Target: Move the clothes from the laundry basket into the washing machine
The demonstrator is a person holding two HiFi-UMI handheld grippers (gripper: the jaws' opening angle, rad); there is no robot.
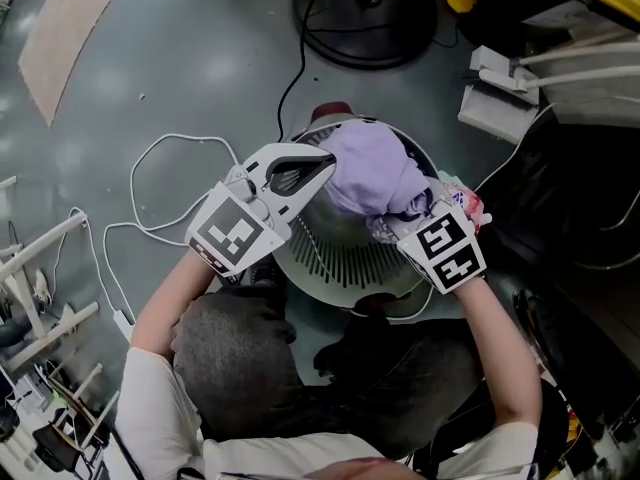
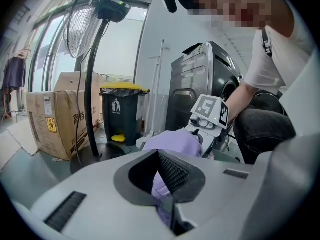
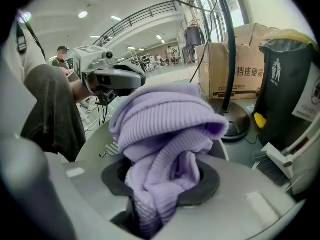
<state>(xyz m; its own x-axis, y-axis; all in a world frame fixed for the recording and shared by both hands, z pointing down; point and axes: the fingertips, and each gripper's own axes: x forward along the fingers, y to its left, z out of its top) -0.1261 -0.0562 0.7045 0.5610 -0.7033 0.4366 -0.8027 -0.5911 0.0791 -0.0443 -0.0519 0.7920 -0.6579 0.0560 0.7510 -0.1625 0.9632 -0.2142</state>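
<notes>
A seated person holds a lilac ribbed-knit garment (image 1: 370, 173) over a round white plastic laundry basket (image 1: 335, 258) with a slotted wall, working a hand-held gripper in each hand. The right gripper (image 3: 162, 181) has its jaws clamped on a thick bunch of the soft knit. The knit wells up out of the dark, rubbery pads and flops over in a rolled, ribbed fold. The left gripper (image 1: 322, 165), smooth pale plastic with cross-hatched black pads, has its jaws closed on a thin fold at the garment's opposite side (only a sliver of lilac shows in the slit). The garment hangs above the far half of the basket, carried between the two tools.

Much is hidden. The knit is so bunched that neck, sleeves and hem cannot be told apart, and the right gripper's fingertips are buried in it. The patterned clothes (image 1: 462, 204) lying in the basket show only beside that gripper. The grey front-loading washing machine (image 2: 200, 79) stands beyond, its round door half covered by the person's forearm.

The bundle's long axis runs from one gripper to the other, across the basket's mouth, with its rolled end on the side nearer the round black fan base (image 1: 365, 8).
</notes>
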